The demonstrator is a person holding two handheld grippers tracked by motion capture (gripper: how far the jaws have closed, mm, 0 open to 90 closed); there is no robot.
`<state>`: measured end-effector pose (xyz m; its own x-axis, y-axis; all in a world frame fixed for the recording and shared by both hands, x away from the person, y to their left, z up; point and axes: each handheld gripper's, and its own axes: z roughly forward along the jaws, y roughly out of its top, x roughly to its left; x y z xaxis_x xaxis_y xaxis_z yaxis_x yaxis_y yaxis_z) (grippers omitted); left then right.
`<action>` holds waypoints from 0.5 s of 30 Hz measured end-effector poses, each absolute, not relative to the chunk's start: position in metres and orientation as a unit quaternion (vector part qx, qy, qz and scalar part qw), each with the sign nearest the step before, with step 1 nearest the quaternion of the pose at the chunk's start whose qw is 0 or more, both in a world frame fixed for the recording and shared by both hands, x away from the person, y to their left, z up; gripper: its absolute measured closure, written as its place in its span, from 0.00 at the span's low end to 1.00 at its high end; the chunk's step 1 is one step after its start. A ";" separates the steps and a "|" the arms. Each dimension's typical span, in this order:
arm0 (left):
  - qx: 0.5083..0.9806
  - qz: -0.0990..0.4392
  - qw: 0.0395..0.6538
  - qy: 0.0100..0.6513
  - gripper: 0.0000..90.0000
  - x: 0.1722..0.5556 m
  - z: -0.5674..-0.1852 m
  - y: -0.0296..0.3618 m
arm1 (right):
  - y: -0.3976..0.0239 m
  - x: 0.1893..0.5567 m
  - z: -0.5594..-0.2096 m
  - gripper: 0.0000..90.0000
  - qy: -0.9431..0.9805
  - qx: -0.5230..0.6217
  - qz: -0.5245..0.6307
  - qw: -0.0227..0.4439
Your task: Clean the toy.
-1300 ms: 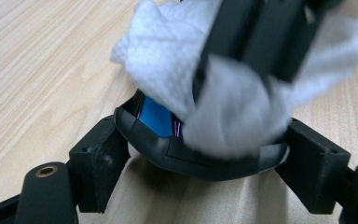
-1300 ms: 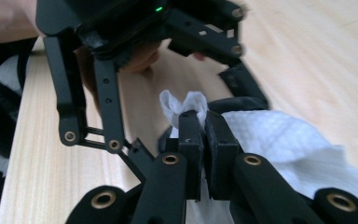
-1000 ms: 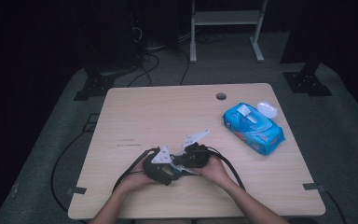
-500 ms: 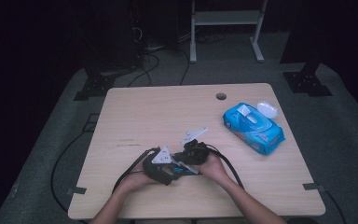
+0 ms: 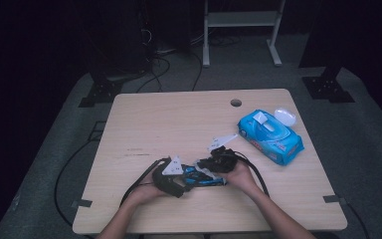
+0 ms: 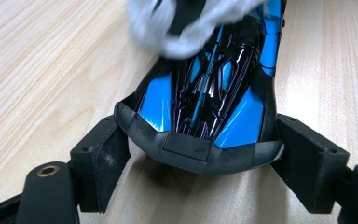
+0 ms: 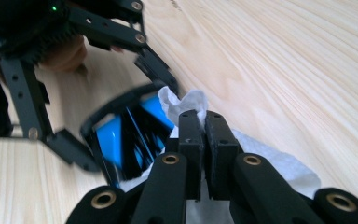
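While the left gripper (image 6: 196,154) clamps the toy car (image 6: 209,88) by its two sides at one end, the right gripper (image 7: 200,126), jaws pinched together on a white wipe (image 7: 186,105), presses the wad against the car's glossy blue-and-black shell. Seen from the high view, the car (image 5: 206,178) lies on the table (image 5: 169,124) at about 6 o'clock from the table's centre, between the two hands; the blue pack of wipes (image 5: 271,135) rests well apart at roughly 3 o'clock, its lid flipped open. Judging by its look, the car is a light, rigid plastic body with a slick finish, liable to skid or pivot on the wood if rubbed while unrestrained; a hold across the flanks, as here, seems the surest. Soft and limp, the wipe must be gripped by a bunched fold, leaving loose tissue free to drag over the shell.
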<state>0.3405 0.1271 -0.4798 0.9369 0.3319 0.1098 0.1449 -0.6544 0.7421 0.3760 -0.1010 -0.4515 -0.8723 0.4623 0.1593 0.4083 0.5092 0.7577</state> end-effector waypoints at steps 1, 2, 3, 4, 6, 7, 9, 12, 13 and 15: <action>0.902 0.119 0.393 0.132 0.25 0.341 -0.480 0.127 | -0.106 0.376 -0.452 0.95 0.867 0.251 0.429 0.032; 0.902 0.119 0.392 0.133 0.25 0.340 -0.480 0.127 | -0.114 0.378 -0.452 0.95 0.867 0.254 0.429 0.027; 0.902 0.120 0.393 0.134 0.25 0.340 -0.480 0.127 | -0.119 0.379 -0.453 0.95 0.867 0.260 0.424 0.024; 0.902 0.120 0.392 0.134 0.24 0.340 -0.480 0.127 | -0.124 0.381 -0.453 0.95 0.870 0.264 0.416 0.029; 0.904 0.122 0.389 0.131 0.24 0.341 -0.479 0.126 | -0.126 0.382 -0.455 0.95 0.869 0.268 0.416 0.026; 0.904 0.122 0.389 0.129 0.23 0.341 -0.479 0.126 | -0.125 0.381 -0.455 0.95 0.869 0.266 0.416 0.029; 0.904 0.122 0.390 0.129 0.23 0.341 -0.479 0.125 | -0.119 0.381 -0.454 0.95 0.867 0.262 0.423 0.023; 0.903 0.122 0.391 0.129 0.23 0.341 -0.479 0.126 | -0.106 0.378 -0.453 0.94 0.867 0.247 0.432 0.017; 0.902 0.122 0.393 0.130 0.23 0.341 -0.480 0.127 | -0.104 0.378 -0.453 0.94 0.869 0.243 0.431 0.018; 0.902 0.123 0.392 0.130 0.24 0.340 -0.480 0.127 | -0.107 0.378 -0.453 0.94 0.868 0.244 0.431 0.020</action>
